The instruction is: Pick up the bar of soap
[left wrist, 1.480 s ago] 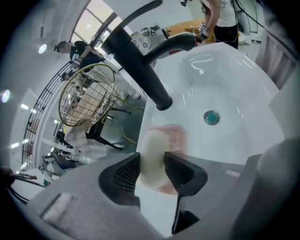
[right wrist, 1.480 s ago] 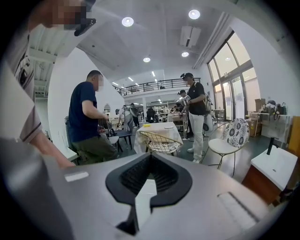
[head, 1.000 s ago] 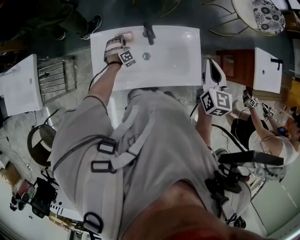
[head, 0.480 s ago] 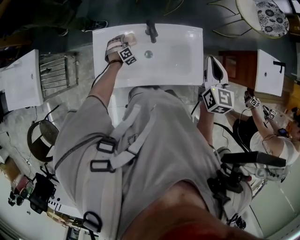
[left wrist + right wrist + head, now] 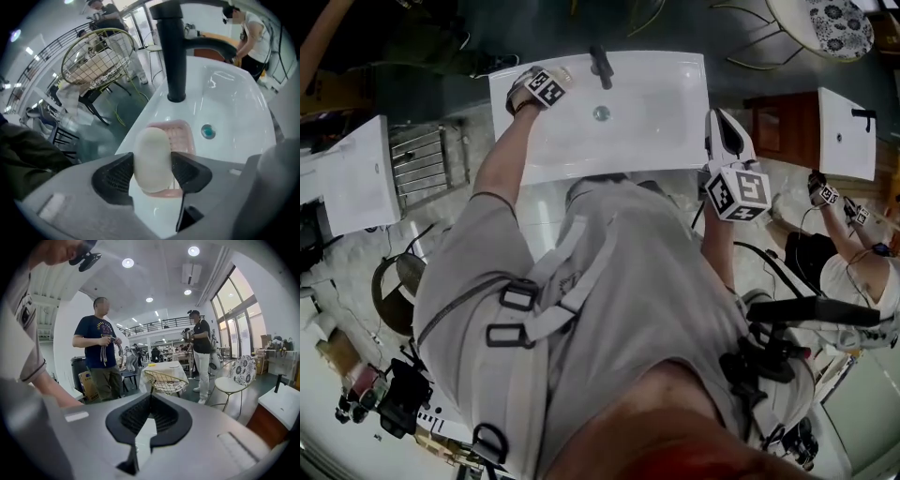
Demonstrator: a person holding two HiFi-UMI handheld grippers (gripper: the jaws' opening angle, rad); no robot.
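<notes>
My left claw (image 5: pixel 151 174), its jaws just opened, clasps the pale oval bar of soap (image 5: pixel 151 154), with a pad touching each flank. The soap sits over the ribbed pink plastic dish (image 5: pixel 183 133). Its long axis runs along the jaws, so I judge a straight lift is next.

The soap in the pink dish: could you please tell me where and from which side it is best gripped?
Grip the soap across its narrow width, near mid-length, coming from above: its rounded long sides stand clear of the dish rim, and the faucet stands past the far end. The left tongs, whose jaws have just been opening, have it between their pads that way.
</notes>
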